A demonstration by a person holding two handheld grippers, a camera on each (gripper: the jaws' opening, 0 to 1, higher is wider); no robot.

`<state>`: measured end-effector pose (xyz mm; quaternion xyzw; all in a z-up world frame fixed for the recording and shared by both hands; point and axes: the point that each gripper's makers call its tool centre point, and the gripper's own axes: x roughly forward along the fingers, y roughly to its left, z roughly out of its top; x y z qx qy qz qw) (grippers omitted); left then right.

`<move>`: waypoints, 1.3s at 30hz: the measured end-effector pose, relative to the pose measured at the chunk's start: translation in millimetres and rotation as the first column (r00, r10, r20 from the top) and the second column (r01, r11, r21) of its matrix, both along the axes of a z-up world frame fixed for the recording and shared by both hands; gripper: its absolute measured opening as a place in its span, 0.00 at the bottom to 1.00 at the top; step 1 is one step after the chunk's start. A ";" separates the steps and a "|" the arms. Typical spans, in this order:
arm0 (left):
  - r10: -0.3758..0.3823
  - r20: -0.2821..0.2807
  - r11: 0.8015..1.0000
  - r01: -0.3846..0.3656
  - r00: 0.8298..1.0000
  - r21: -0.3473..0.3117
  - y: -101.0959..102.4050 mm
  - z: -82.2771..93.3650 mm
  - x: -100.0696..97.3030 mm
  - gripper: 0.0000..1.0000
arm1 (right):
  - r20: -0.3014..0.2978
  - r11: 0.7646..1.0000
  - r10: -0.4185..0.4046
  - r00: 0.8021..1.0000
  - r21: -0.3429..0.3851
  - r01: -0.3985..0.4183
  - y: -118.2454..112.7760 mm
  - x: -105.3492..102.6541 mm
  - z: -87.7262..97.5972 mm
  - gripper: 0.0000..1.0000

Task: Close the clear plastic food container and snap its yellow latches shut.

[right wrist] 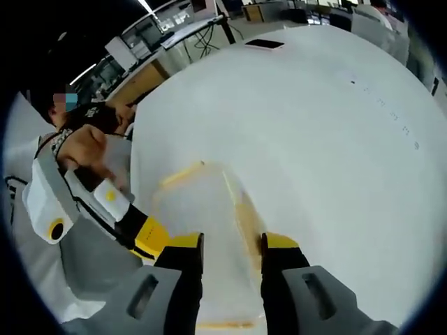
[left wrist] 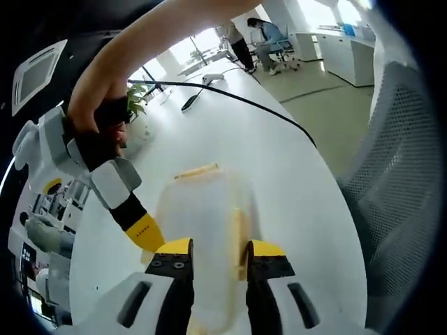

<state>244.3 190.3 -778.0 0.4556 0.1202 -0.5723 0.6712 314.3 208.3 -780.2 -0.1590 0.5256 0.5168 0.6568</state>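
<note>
White tabletop carries the scene. Left gripper and right gripper each stand with jaws parted astride the clear plastic container, which lies on the table beneath them; whether either jaw touches it cannot be told. Its yellow latches look unsnapped; judged step: lining up on a latch, which next calls for pressing down. Left gripper view adds a mesh chair and black cable; right gripper view adds the person's hand.
</note>
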 end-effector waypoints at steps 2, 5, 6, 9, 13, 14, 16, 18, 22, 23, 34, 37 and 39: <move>0.000 0.009 1.000 0.000 1.000 0.004 0.0 -0.6 -0.8 0.19 | -0.004 1.000 0.001 1.000 -0.008 -0.001 -0.1 0.4 -0.3 0.28; -0.019 0.016 1.000 0.019 1.000 0.008 -4.4 -2.7 -2.5 0.16 | -0.008 1.000 0.009 1.000 -0.018 -0.009 0.8 0.6 -0.6 0.28; -0.014 0.017 1.000 0.014 1.000 0.004 -10.0 -1.7 -2.6 0.16 | -0.008 1.000 0.012 1.000 -0.024 -0.012 -0.3 0.8 0.1 0.28; -0.020 0.018 1.000 0.020 1.000 -0.010 -1.4 1.4 -2.0 0.17 | -0.009 1.000 0.014 1.000 -0.025 -0.014 -1.2 1.5 0.9 0.28; -0.018 0.024 1.000 0.019 1.000 -0.007 0.0 1.0 -1.0 0.18 | -0.021 0.999 0.040 0.999 -0.033 -0.040 -1.1 2.2 1.6 0.27; -0.025 0.033 1.000 0.025 0.999 0.000 -0.6 0.8 -1.2 0.18 | -0.028 0.998 0.047 0.998 -0.041 -0.049 -0.8 1.9 1.4 0.27; -0.022 0.027 1.000 0.022 0.999 -0.001 -0.7 0.3 -0.9 0.18 | -0.038 0.995 0.086 0.996 -0.052 -0.088 -0.3 1.2 1.4 0.26; -0.024 0.027 1.000 0.025 0.999 -0.001 -0.8 0.3 -0.7 0.18 | -0.074 0.991 0.109 0.991 -0.069 -0.114 -0.6 1.3 0.8 0.26; -0.027 0.028 1.000 0.027 0.999 0.001 -0.8 0.1 -0.3 0.18 | -0.103 0.982 0.163 0.981 -0.073 -0.171 1.4 6.0 -1.4 0.23; -0.016 0.021 1.000 0.016 1.000 -0.003 -2.3 -4.4 0.5 0.18 | -0.087 0.977 0.198 0.976 -0.058 -0.203 3.9 4.1 0.1 0.22; -0.016 0.019 1.000 0.016 1.000 -0.003 0.2 2.5 0.4 0.20 | -0.119 0.975 0.206 0.971 -0.057 -0.214 -4.1 -3.0 2.3 0.25; 0.002 -0.019 0.998 -0.003 1.000 -0.055 -0.8 4.4 0.8 0.20 | -0.121 0.977 0.205 0.971 -0.039 -0.211 -5.3 -2.8 2.4 0.25; 0.004 -0.033 0.997 -0.006 0.999 -0.074 -0.4 5.8 1.8 0.20 | -0.094 0.972 0.229 0.969 -0.025 -0.232 -4.0 -3.4 3.9 0.25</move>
